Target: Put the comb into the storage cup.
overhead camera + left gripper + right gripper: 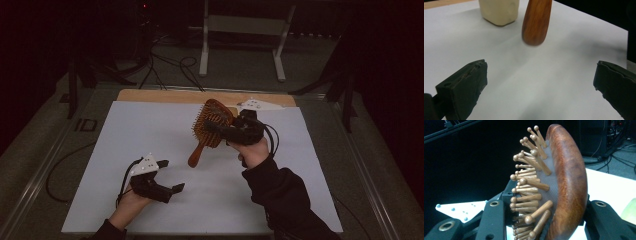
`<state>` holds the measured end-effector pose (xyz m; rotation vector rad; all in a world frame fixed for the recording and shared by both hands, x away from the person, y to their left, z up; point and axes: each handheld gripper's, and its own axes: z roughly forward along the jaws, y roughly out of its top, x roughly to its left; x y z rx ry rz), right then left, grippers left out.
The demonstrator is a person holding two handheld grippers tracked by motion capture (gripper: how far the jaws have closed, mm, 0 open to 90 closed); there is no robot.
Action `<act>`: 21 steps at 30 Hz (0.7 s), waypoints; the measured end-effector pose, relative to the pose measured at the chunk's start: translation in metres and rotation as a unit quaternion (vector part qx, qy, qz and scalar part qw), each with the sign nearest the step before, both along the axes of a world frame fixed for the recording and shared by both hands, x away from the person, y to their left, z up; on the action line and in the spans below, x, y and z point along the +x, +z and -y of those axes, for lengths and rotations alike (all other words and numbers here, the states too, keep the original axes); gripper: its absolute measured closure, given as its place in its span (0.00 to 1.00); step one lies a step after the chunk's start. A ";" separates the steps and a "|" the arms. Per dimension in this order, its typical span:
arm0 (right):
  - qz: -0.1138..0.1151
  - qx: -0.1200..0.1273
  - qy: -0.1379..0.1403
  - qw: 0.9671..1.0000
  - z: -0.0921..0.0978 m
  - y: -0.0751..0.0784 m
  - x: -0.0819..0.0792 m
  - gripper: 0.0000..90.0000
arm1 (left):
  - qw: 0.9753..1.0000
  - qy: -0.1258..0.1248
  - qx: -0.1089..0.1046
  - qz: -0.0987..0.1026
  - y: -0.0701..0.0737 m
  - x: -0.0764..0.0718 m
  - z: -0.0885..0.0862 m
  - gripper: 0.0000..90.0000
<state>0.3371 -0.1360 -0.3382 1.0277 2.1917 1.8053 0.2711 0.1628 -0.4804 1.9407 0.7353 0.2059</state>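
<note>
My right gripper (pixel 214 126) is shut on the head of a wooden hairbrush (pixel 210 127) and holds it lifted above the white sheet, handle hanging down toward me. In the right gripper view the hairbrush (pixel 559 185) stands edge-on between the jaws, its wooden pins pointing left. My left gripper (pixel 171 176) rests low at the near left, open with nothing between its jaws. In the left gripper view the hairbrush handle tip (pixel 536 22) hangs ahead of the wide-open jaws, and a cream block (pixel 499 11) sits on the sheet behind it.
A white sheet (pixel 150 135) covers the tabletop, with a bare wooden strip (pixel 160 95) at its far edge. A white metal stand (pixel 240 30) and cables lie on the dark floor beyond. Cables trail from both grippers.
</note>
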 end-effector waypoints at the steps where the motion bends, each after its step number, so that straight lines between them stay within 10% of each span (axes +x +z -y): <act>1: 0.003 -0.001 -0.001 1.000 0.001 0.002 0.001 0.59 | 1.000 0.001 0.002 0.002 0.000 -0.001 -0.002 0.00; 21: 0.031 0.002 -0.019 0.999 0.020 0.040 0.022 0.59 | 0.999 0.048 0.020 0.013 -0.014 -0.021 -0.047 0.00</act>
